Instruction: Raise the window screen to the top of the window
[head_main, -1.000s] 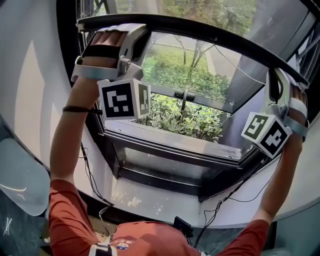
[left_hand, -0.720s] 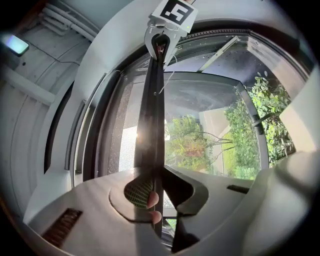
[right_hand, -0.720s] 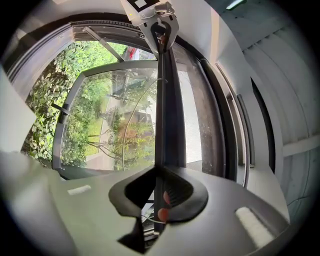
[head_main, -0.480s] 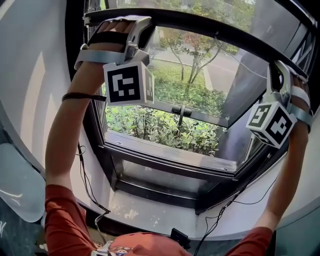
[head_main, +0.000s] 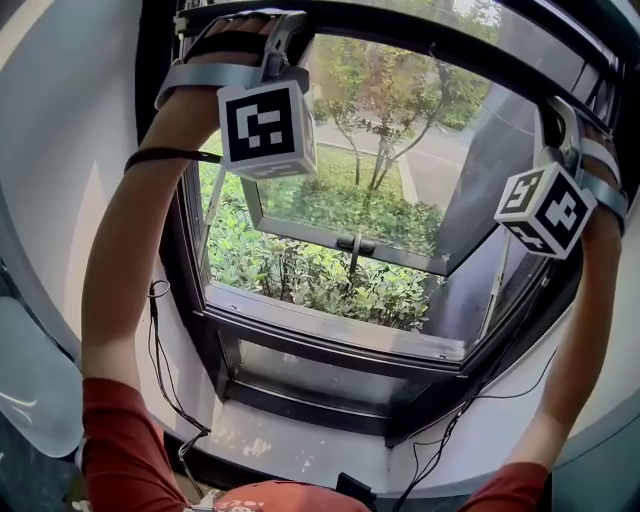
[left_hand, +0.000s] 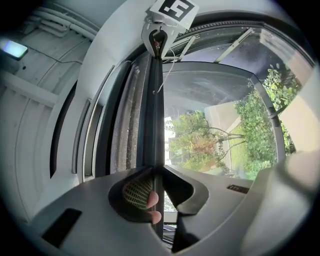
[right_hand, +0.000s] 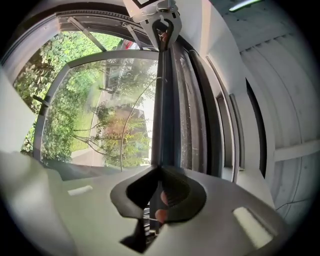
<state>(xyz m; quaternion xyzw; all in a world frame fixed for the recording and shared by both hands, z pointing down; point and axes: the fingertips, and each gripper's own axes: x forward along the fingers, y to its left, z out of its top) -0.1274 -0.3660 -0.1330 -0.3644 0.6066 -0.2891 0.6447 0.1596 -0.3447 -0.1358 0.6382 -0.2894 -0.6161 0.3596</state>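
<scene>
The bar (left_hand: 156, 110) of the screen ran crosswise, high in the window (head_main: 188, 260). The left tongs (left_hand: 154, 182) were nipped narrowly on one end. The right tongs (right_hand: 159, 175) held the other, their jaws having just closed tighter on it. Both hands gripped from beneath, equally near, and the window's top seemed close above, so the next push would likely be straight up.
</scene>
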